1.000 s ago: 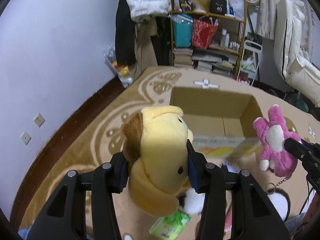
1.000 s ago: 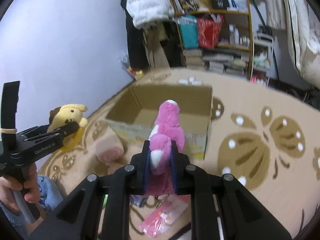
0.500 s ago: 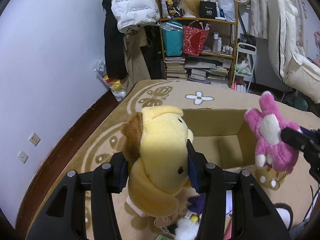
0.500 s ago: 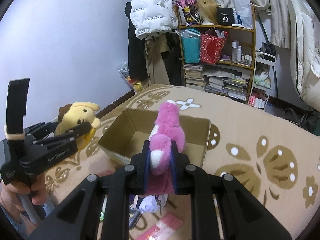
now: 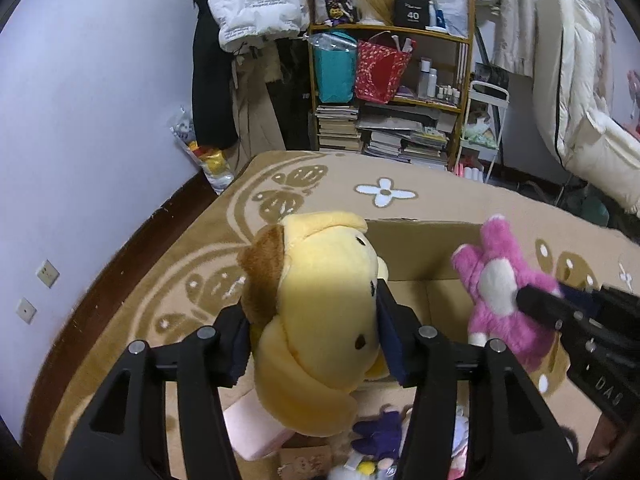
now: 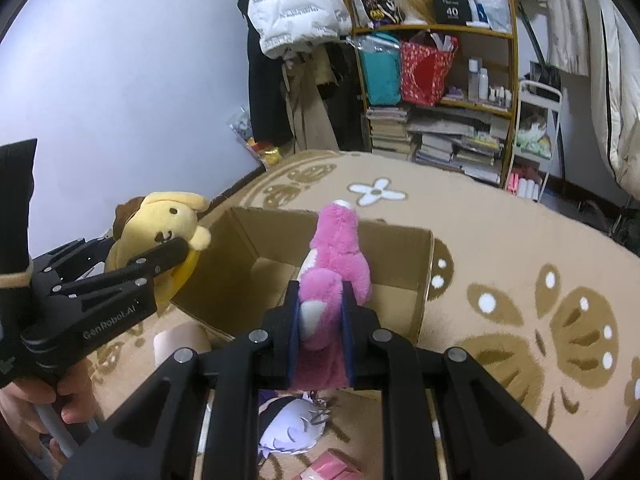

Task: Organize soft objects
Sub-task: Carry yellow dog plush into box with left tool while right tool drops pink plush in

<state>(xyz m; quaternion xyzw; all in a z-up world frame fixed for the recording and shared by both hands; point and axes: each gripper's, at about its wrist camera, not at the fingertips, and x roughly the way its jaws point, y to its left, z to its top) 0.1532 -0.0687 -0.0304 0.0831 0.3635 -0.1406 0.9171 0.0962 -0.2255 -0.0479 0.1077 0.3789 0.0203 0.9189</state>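
Observation:
My left gripper (image 5: 316, 344) is shut on a yellow dog plush (image 5: 324, 312) with brown ears, held in the air at the near left corner of an open cardboard box (image 5: 416, 252). My right gripper (image 6: 320, 336) is shut on a pink plush bear (image 6: 336, 252), held above the box's near edge (image 6: 256, 236). The pink plush also shows in the left wrist view (image 5: 500, 300), and the yellow plush in the right wrist view (image 6: 160, 232). The box's visible floor is bare.
The box stands on a beige patterned carpet (image 6: 520, 248). Below the grippers lie a pink roll (image 5: 252, 432), a purple and white plush (image 6: 288, 424) and pink packets (image 6: 328, 468). A cluttered shelf (image 5: 400, 92) and hanging coats (image 5: 248, 60) stand at the far wall.
Both grippers have risen and moved toward the box with their plush toys; the box now sits lower and closer in both views. The grips have not changed.

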